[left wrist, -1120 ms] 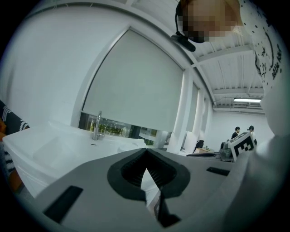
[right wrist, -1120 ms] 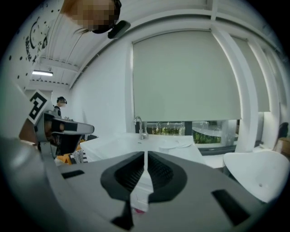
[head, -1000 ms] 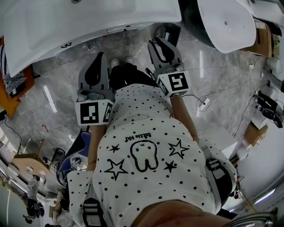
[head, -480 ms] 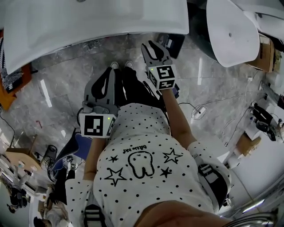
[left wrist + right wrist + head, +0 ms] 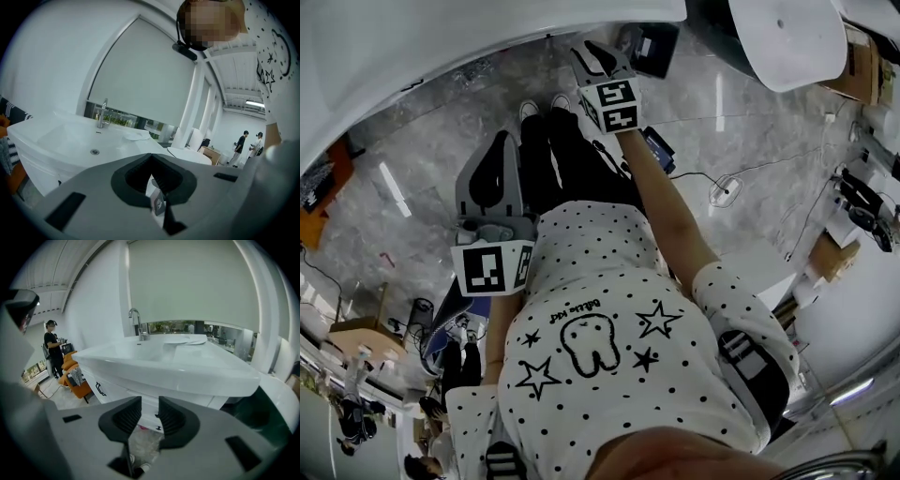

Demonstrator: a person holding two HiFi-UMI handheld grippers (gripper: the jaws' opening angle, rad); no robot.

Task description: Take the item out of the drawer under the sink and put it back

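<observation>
As the sink is faced, the drawer is seen closed beneath it, centre frame | right gripper: jaws spread, just been opening, nothing between | left gripper: jaws pressed together

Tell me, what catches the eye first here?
The big white sink with its curved faucet fills the right gripper view. In the head view, a person in a polka-dot shirt holds the left gripper shut and the right gripper empty, its jaws having just been opening, over a marble floor.

The white drawer under the sink sits shut, small black handle facing out
</observation>
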